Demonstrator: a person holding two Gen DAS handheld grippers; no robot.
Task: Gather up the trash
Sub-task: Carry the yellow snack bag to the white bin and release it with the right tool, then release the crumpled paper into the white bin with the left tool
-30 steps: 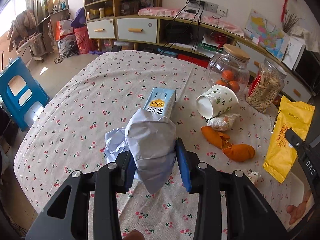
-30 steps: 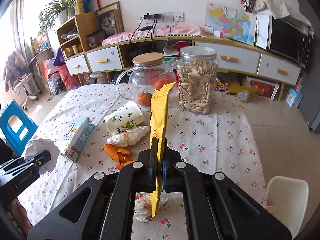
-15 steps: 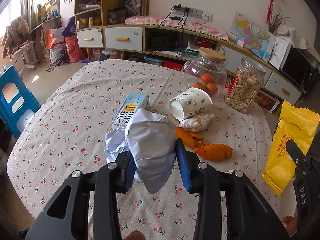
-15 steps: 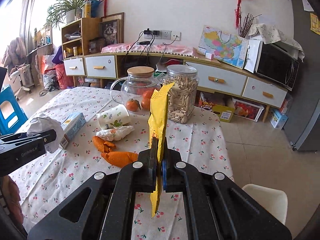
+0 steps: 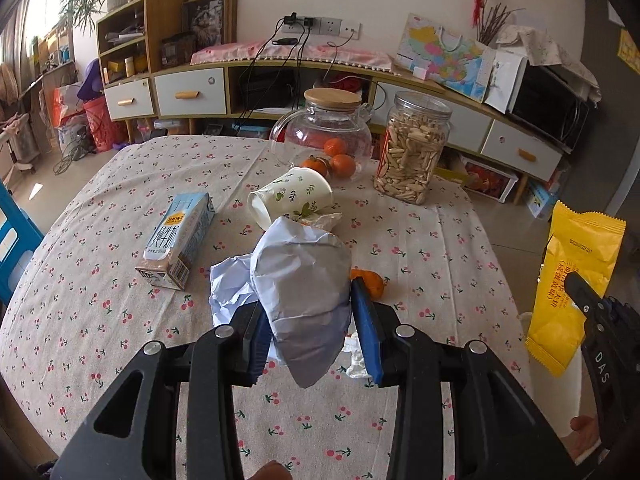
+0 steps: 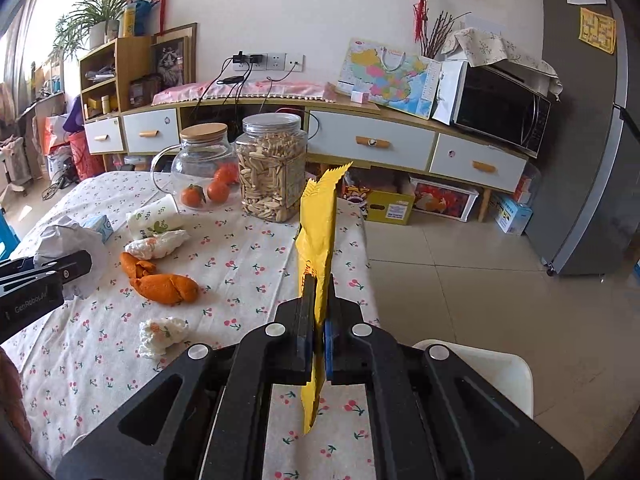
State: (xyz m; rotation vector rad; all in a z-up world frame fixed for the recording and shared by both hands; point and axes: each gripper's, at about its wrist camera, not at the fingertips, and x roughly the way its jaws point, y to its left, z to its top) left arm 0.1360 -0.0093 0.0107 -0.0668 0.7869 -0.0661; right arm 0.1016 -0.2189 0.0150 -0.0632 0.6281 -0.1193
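- Carrying trash above the bench (image 5: 100, 312): left claw (image 5: 312, 320) clamping paper wad (image 5: 304, 280), right claw (image 6: 318, 320) pinching yellow wrapper (image 6: 318, 232).
- Likely needing a bin next; none identifiable.

wrapper (image 6: 316, 232) yellow | crumpled paper (image 5: 304, 280) white | tablecloth (image 5: 100, 320) beige, red cherries | peels (image 6: 164, 284) orange

Cherry-print desk (image 5: 100, 320), cluttered

Milk carton (image 5: 178, 238) at nine o'clock, tipped cup (image 5: 290, 198) centre, glass teapot (image 5: 326, 136) and seed jar (image 5: 412, 148) at twelve, orange peel (image 6: 160, 280) and tissue wads (image 6: 162, 334) nearer.
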